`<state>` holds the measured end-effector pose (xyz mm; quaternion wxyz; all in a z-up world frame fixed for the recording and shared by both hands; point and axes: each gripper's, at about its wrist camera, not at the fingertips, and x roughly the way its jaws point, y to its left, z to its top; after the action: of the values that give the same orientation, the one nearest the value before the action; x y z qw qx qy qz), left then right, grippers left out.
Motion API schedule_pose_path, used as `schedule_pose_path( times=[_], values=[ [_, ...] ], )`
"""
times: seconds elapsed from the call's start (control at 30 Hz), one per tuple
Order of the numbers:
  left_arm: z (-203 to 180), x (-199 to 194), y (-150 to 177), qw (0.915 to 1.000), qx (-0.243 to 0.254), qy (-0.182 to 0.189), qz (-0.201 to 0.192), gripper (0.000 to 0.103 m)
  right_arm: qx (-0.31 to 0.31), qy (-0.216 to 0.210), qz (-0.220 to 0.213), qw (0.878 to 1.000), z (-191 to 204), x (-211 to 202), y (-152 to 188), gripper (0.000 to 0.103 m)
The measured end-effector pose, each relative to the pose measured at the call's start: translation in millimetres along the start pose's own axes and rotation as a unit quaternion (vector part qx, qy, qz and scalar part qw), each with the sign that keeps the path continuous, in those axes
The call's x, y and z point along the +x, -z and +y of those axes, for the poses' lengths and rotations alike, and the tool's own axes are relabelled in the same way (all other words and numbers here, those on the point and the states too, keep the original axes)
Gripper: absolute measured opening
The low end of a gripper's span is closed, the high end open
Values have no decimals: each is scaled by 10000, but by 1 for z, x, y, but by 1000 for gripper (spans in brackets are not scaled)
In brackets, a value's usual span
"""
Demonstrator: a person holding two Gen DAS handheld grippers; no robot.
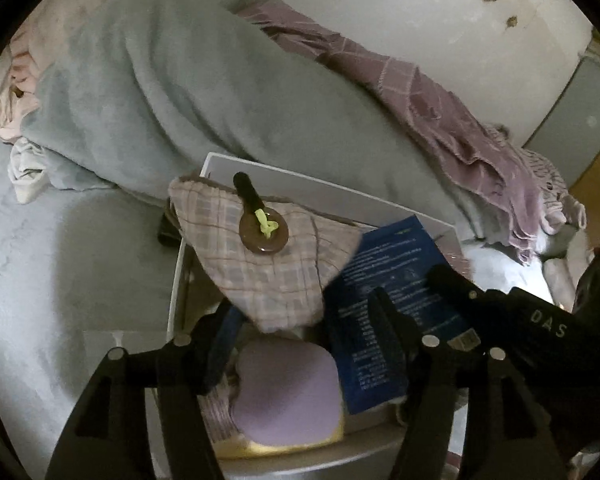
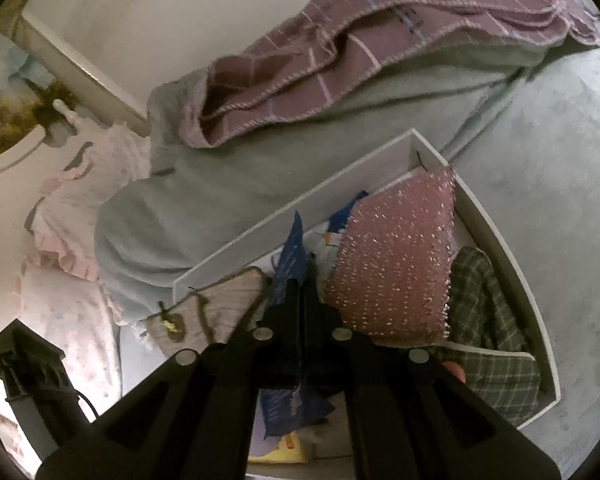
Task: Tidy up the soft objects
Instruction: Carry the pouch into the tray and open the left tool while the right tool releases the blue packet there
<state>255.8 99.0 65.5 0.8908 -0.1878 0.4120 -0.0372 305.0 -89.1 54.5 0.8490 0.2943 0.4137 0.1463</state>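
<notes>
- The left tool (image 1: pixel 296 344) is spread wide with nothing in it, over the white box (image 1: pixel 300 174) on the bed
- The right tool (image 2: pixel 304 280) is clenched on the blue printed packet (image 1: pixel 384 280), likely to tuck it in
- The pink checked cloth pouch with a brown button (image 1: pixel 268 264) lies across the box, so soft things stay together

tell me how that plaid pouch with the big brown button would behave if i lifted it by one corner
The plaid pouch would probably flop and sag: it already drapes over the white box rim. It looks light, thin fabric. The brown button may weigh that side down a little.
</notes>
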Motion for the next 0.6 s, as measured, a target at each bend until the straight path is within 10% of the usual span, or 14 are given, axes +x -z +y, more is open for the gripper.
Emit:
schedule_pose_path(
  times=[0.33, 0.47, 0.6],
  values=[
    [-2, -28, 1, 9982, 176, -501, -269, 64, -620, 512, -195, 9966, 17, -15, -2, 7],
    [1, -33, -1, 9963, 290, -786, -210, 13, -656, 793, 91, 9947, 13, -14, -3, 7],
    [6, -36, -3, 9993, 158, -305, -125, 7, -817, 818, 641, 9912, 15, -13, -3, 7]
  ],
)
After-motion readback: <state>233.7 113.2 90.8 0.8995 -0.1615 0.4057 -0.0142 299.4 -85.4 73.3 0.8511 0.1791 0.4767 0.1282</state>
